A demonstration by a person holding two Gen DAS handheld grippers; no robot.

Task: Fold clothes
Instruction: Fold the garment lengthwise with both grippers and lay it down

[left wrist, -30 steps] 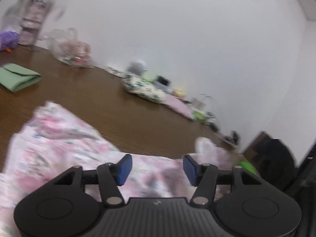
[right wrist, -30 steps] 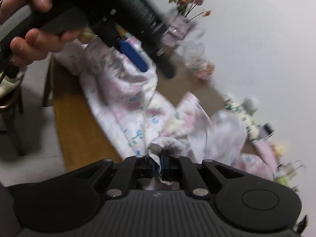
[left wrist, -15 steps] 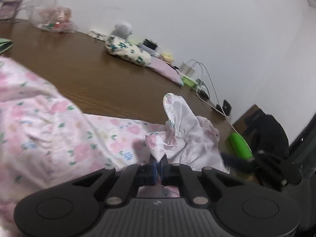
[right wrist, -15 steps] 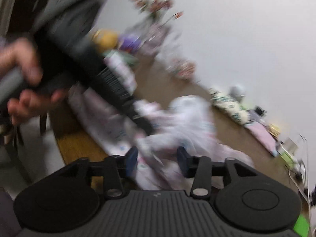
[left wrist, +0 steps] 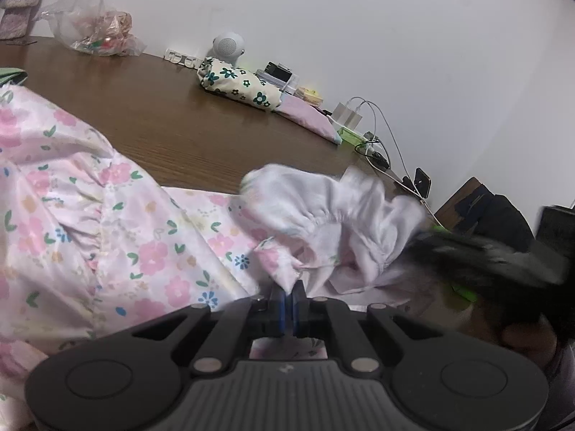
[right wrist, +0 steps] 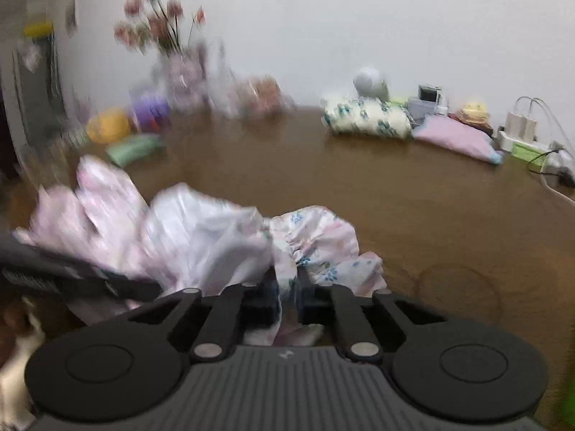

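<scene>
the left gripper (left wrist: 288, 300) is clamped on a pinch of the floral garment (left wrist: 107, 222), a fold of pink-flowered cloth rising from between its blue pads (left wrist: 282, 309) with no gap showing. the right gripper (right wrist: 287, 296) has just been closing, and in its own blurred view a bunched strip of the same cloth sits squeezed between its dark fingers, so it too is gripping fabric. the garment lies crumpled on the near part of the brown wooden table (left wrist: 172, 125), spread wide to the left in the left wrist view and gathered into a ruffled, elastic-edged heap (left wrist: 334, 215) just ahead of the left gripper. at the right edge of that view the right gripper shows as a dark smear beside the ruffled heap. farther back along the white wall lie a cream cushion with dark green flowers (left wrist: 239, 84), a pink flat cushion (left wrist: 309, 118) touching it, a white round speaker (left wrist: 228, 45), a clear plastic bag (left wrist: 95, 25) and white chargers with cables (left wrist: 350, 116). the right wrist view also shows a vase of pink flowers (right wrist: 161, 32) and a green folded cloth (right wrist: 134, 149), both blurred
</scene>
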